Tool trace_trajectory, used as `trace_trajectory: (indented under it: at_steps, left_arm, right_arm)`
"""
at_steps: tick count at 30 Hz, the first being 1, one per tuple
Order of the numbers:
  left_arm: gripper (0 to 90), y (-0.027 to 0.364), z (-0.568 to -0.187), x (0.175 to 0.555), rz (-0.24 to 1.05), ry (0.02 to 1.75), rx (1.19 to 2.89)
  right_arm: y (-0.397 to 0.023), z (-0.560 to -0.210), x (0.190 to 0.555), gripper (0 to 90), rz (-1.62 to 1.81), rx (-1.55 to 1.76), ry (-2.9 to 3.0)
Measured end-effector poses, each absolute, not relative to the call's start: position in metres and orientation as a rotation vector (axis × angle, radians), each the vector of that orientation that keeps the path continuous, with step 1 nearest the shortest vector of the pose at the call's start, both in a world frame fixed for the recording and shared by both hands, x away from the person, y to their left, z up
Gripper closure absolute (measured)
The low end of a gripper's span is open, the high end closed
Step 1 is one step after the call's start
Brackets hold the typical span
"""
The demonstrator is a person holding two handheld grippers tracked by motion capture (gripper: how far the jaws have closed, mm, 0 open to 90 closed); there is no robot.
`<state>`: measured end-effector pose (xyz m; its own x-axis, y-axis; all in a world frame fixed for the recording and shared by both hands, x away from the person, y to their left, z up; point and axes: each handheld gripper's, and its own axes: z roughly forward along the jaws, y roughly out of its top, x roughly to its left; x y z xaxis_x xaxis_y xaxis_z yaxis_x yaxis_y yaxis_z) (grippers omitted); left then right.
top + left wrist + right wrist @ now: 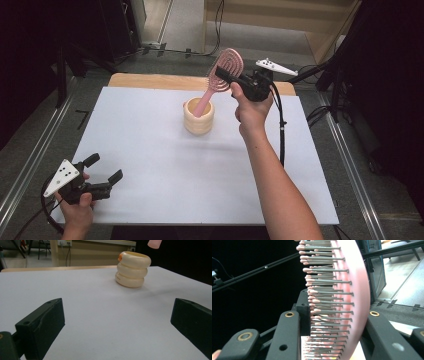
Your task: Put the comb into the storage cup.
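Left tool (106, 168) rests spread apart; right tool (223, 79) clamps hairbrush (227, 67) above cup (199, 117).

The lower end of the pink oval plastic hairbrush (220, 79) is hidden inside the cream ribbed ring-stacked cup (199, 117). In the left gripper view, only a pink tip above that cup (132, 269) shows, cut by the top edge. In the right gripper view, the brush (352, 290) runs off top and bottom.
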<state>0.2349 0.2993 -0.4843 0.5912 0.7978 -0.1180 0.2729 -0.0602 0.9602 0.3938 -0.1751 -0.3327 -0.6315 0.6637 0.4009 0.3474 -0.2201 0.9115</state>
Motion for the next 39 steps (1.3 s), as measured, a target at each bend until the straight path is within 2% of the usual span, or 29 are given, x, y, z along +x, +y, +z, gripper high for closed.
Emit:
trace_trajectory:
  at_steps: [24,39]
  left_arm:
    - [0.0,0.299,-0.484,0.235,0.544,0.907,1.618]
    - [0.0,0.299,-0.484,0.235,0.541,0.902,1.618]
  right_arm:
    - [-0.180,-0.328,0.416,62.4,1.890,1.227,1.762]
    - [-0.167,-0.344,0.429,62.4,1.820,1.244,1.778]
